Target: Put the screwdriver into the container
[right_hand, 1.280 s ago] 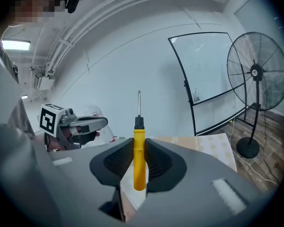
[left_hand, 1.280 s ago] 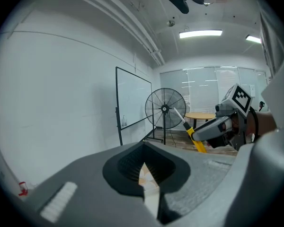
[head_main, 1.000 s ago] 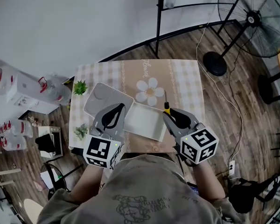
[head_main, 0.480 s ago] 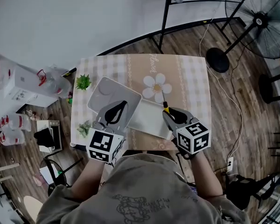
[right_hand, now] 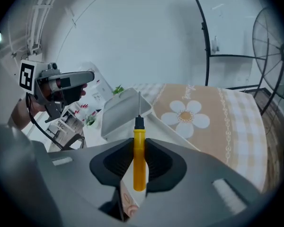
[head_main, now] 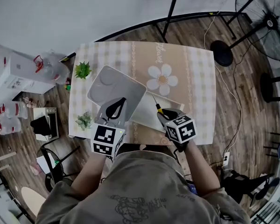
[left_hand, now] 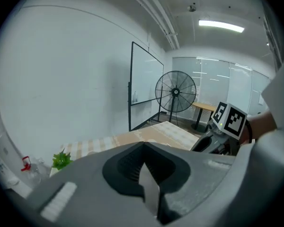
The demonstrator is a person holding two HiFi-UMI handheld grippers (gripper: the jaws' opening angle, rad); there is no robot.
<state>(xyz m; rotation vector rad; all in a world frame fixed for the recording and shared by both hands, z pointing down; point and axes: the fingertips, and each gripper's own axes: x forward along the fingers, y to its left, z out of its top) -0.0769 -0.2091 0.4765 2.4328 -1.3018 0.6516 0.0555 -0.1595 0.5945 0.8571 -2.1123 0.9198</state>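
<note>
Jaws of the right gripper (head_main: 164,116) clamp the yellow-handled screwdriver (right_hand: 139,155), its shaft pointing straight ahead over the white container (head_main: 143,111) on the desk (head_main: 196,73), while the left gripper (head_main: 117,107), jaws closed on nothing, hovers alongside.

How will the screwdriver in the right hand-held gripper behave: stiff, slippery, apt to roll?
Probably stiff: the screwdriver juts straight from the right hand-held gripper without sagging. Its smooth round yellow handle may slip and would likely roll once released in the container. Its slim shaft suggests it is light.
</note>
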